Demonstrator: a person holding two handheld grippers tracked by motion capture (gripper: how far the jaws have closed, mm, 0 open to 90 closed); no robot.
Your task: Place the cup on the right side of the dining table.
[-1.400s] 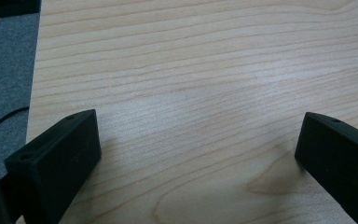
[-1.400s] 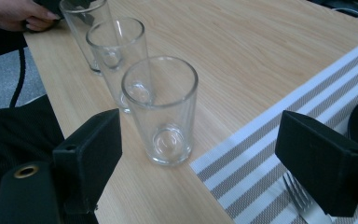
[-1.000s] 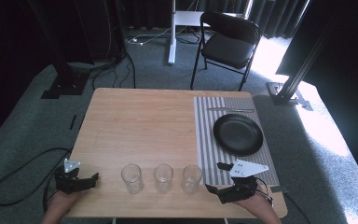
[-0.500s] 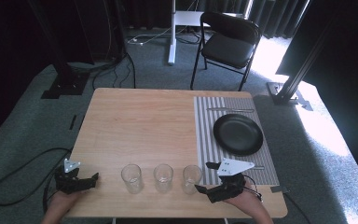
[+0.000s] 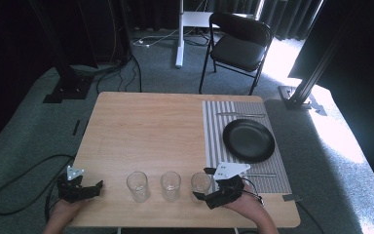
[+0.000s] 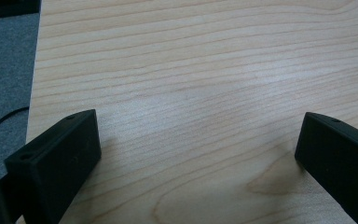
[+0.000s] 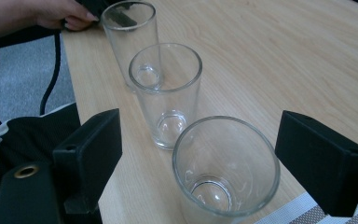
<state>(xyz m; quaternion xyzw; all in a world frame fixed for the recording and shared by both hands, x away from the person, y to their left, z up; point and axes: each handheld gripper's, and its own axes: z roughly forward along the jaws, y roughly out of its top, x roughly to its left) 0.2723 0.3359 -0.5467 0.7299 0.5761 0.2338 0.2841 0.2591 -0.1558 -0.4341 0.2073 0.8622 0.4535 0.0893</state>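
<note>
Three clear glasses stand in a row along the near edge of the bench [image 5: 146, 126]. The right hand-held gripper [image 5: 200, 184] sits at the rightmost glass [image 5: 201, 183], close to the near edge and just left of the striped placemat [image 5: 214, 126]; its jaws are spread wide, one on each side of the glass, and in the right gripper view neither pad presses on the rim, so the glass [image 7: 226, 170] stands free between them. The middle glass [image 5: 170, 185] and the left glass [image 5: 138, 185] stand a little apart from each other and from the first, with narrow gaps between them. The left hand-held gripper [image 5: 96, 186] rests at the near left corner, jaws wide apart over bare wood, holding nothing. A black plate [image 5: 249, 140] lies on the placemat towards the right edge, with cutlery beyond and before it. The whole far half of the bench left of the placemat is open wood.
</note>
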